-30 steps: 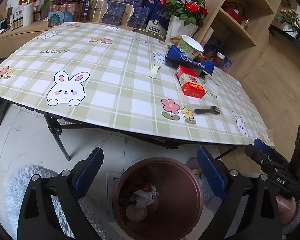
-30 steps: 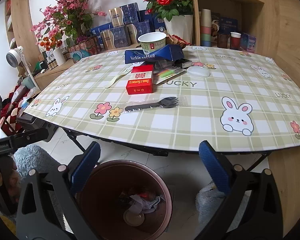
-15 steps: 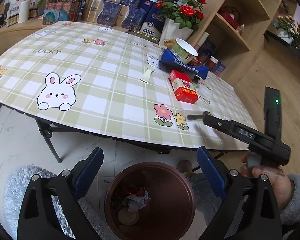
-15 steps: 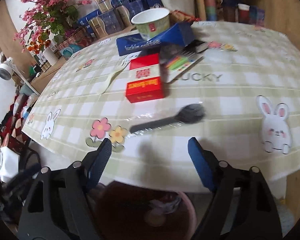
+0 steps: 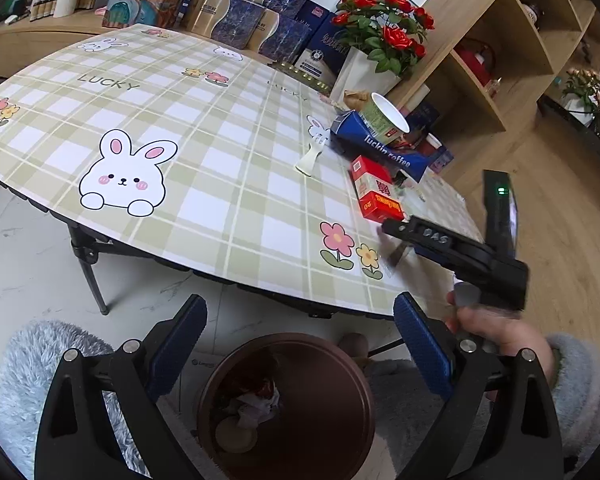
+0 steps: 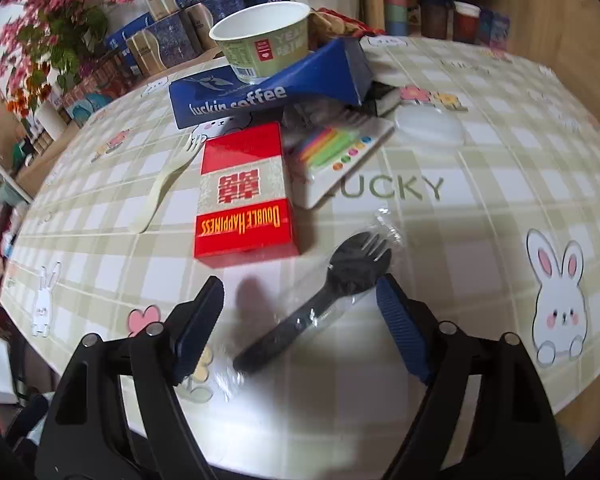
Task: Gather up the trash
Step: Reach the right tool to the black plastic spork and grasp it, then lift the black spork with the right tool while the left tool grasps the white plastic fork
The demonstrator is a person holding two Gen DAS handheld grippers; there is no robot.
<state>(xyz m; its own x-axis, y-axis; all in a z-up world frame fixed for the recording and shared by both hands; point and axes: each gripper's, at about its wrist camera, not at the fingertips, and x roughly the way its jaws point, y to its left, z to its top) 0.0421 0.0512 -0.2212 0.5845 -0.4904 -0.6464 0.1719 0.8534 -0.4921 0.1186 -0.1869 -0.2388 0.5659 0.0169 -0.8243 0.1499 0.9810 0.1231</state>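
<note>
A: How are the right gripper's (image 6: 300,316) jaws set?
B: They are parted and have just been narrowing; the spork (image 6: 320,300) lies between the pads, not yet pinched, it seems, though its clear wrapper blurs the edges.
A: What has changed?
B: A second ago the bin (image 5: 286,404) was framed below this gripper; now it has been brought over the table (image 6: 480,216), astride the spork, just beside the red box (image 6: 244,196).
A: And the left gripper (image 5: 300,344)?
B: It is held open and empty above the bin.
A: Meaning?
B: A pickup is judged imminent; the drop into the bin remains undone.
</note>
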